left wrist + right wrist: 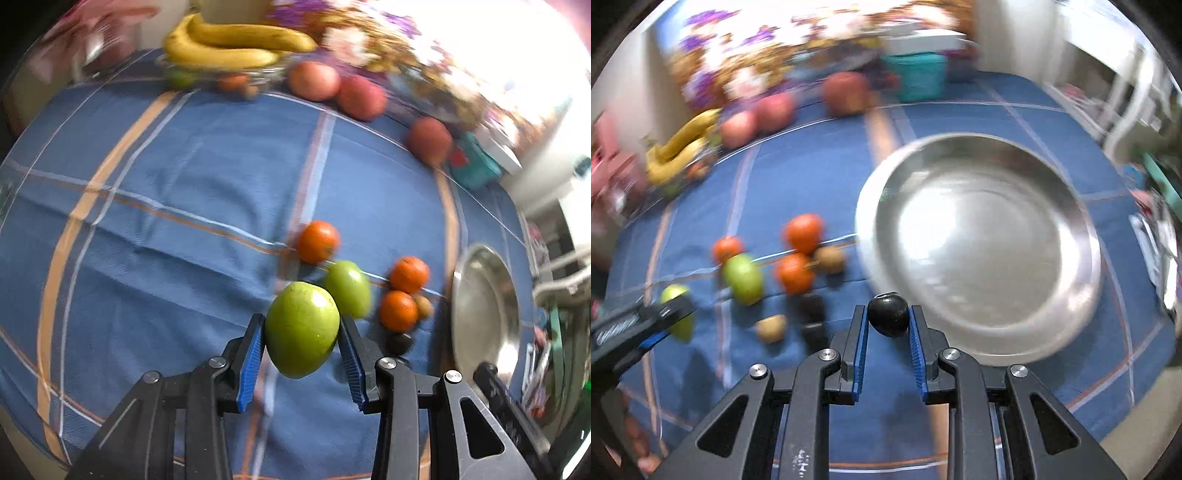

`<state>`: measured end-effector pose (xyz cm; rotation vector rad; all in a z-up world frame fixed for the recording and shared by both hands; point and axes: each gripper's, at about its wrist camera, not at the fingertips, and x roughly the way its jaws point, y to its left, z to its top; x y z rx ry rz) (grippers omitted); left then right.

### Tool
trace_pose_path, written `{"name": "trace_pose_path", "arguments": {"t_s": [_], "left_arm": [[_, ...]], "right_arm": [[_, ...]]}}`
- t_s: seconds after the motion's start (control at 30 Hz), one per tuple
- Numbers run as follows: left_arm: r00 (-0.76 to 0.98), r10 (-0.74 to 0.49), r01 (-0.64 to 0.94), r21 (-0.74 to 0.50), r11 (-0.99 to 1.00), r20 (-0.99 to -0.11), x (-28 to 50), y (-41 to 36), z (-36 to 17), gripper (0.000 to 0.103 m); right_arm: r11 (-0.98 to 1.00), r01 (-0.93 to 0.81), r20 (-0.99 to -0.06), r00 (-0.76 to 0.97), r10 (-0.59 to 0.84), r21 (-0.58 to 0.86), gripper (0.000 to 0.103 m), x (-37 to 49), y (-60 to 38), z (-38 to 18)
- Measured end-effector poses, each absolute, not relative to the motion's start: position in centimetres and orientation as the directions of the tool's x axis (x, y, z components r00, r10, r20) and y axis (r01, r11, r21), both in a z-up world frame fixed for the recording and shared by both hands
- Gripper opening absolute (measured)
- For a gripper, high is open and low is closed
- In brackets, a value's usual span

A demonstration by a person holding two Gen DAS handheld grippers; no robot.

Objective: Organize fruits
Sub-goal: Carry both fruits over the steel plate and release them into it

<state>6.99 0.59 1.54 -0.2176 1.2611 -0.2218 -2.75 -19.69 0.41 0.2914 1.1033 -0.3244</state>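
The tabletop (184, 206), under a blue plaid cloth, is lying beneath both tools, and the steel bowl (979, 354) is sitting empty just ahead and to the right of the right tool (888, 321). The left tool (302, 332) is gripping a green mango (302, 328) between its blue pads, clear of the cloth, with a second green mango (349, 293) and three oranges (398, 310) lying just beyond its tips. The right tool is clamping a small dark fruit (888, 318) at its very fingertips, near the bowl's near rim. The round mango is looking likely to slip, since the pads are pinching only its flanks; the dark fruit could pop out from so shallow a hold, or bounce off the bowl's hard wall if released too high.
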Motion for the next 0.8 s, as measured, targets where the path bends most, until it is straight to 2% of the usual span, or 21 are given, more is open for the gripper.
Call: {"name": "trace_pose_path", "arguments": {"t_s": [0.23, 0.4, 0.67, 0.8], "left_arm": [[0.276, -0.397, 0.279, -0.323, 0.904, -0.875, 4.3, -6.2, 3.1, 0.042], [0.278, -0.448, 0.39, -0.326, 0.861, -0.85, 3.0, -9.6, 3.9, 0.042], [0.241, -0.483, 0.439, -0.349, 0.828, -0.842, 3.6, -14.2, 2.5, 0.042], [0.226, -0.463, 0.437, -0.336, 0.834, -0.857, 4.0, -15.5, 1.1, 0.042]], "right_arm": [[0.84, 0.54, -0.895, 0.398, -0.201, 0.052, 0.023, -4.8, -24.5, 0.9], [0.801, 0.597, -0.891, 0.386, -0.241, 0.042, 0.023, -5.7, -26.7, 1.4], [0.787, 0.614, -0.904, 0.369, -0.214, 0.064, 0.023, -5.5, -27.9, 1.0], [0.789, 0.612, -0.923, 0.332, -0.195, 0.053, 0.023, -4.8, -28.3, -0.3]]}}
